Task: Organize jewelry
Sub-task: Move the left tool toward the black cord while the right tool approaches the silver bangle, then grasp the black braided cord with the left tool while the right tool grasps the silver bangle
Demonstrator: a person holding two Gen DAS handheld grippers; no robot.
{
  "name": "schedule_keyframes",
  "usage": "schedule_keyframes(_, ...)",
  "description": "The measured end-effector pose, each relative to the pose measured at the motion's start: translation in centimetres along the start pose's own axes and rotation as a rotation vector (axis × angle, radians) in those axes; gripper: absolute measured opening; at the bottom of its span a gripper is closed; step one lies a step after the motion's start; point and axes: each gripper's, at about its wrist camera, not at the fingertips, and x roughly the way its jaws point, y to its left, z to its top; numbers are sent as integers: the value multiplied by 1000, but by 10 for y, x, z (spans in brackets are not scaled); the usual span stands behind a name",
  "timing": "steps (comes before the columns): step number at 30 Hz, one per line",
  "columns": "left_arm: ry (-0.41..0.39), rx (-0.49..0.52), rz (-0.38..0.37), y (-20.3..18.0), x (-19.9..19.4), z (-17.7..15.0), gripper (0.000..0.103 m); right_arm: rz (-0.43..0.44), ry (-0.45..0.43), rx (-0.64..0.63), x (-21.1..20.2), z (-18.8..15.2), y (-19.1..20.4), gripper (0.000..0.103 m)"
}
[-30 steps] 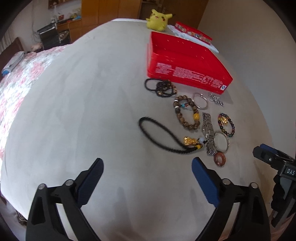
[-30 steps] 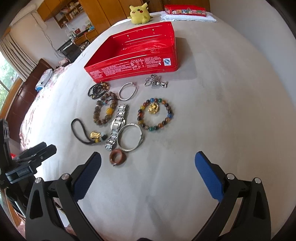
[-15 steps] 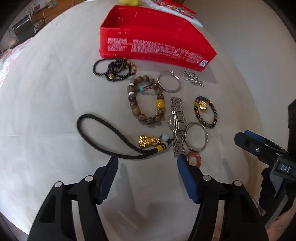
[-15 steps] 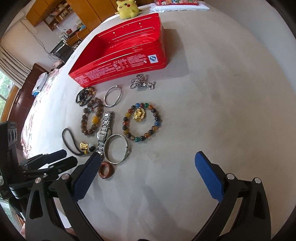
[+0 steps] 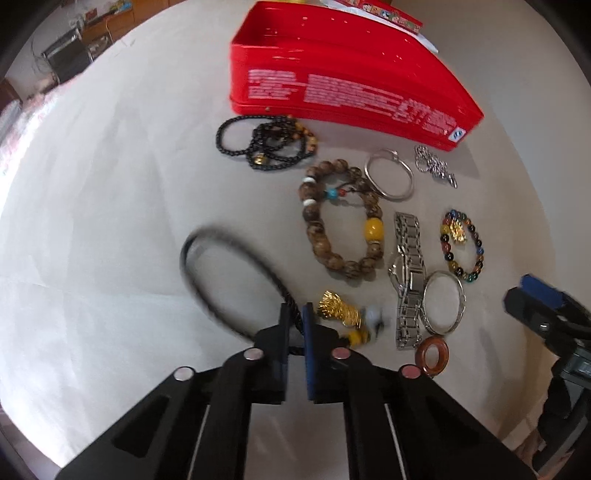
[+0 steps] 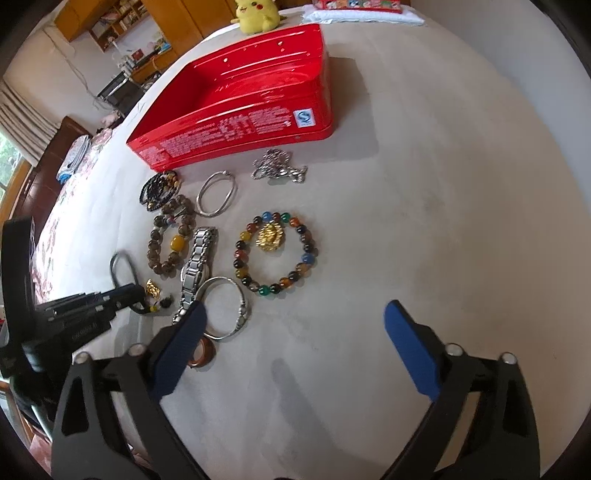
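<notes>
My left gripper (image 5: 295, 314) is shut on the black cord necklace (image 5: 207, 251) near its gold pendant (image 5: 338, 308); the cord loop looks blurred and partly lifted. It also shows in the right wrist view (image 6: 122, 264), held by the left gripper (image 6: 136, 293). My right gripper (image 6: 295, 325) is open and empty above the cloth, near a silver bangle (image 6: 225, 306) and a brown ring (image 6: 201, 354). The open red tin (image 5: 343, 74) lies behind the jewelry; it also shows in the right wrist view (image 6: 236, 122).
On the cloth lie a wooden bead bracelet (image 5: 340, 218), black beads (image 5: 266, 144), a silver watch (image 5: 408, 277), a silver hoop (image 5: 389, 175), a chain (image 5: 436, 166) and a multicoloured bead bracelet (image 6: 275, 253). A yellow plush (image 6: 256, 13) sits behind the tin.
My left gripper moved forward and down and closed on the black cord necklace, which has shifted. My right gripper moved slightly nearer the jewelry and stayed open.
</notes>
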Motion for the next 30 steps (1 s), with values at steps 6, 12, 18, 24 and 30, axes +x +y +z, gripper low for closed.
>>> schedule_keyframes(6, -30, -6, 27, 13, -7, -2, 3, 70, 74, -16, 10, -1, 11, 63)
schedule_keyframes(12, -59, -22, 5, 28, -24, -7, 3, 77, 119, -48, 19, 0, 26, 59)
schedule_keyframes(18, -48, -10, -8, 14, -25, -13, 26, 44, 140, -85, 30, 0, 39, 61)
schedule_keyframes(24, -25, 15, 31, -1, -8, -20, 48, -5, 146, -150, 37, -3, 57, 62)
schedule_keyframes(30, -34, 52, 84, -18, 3, -16, 59, -97, 113, -236, 44, -9, 74, 60)
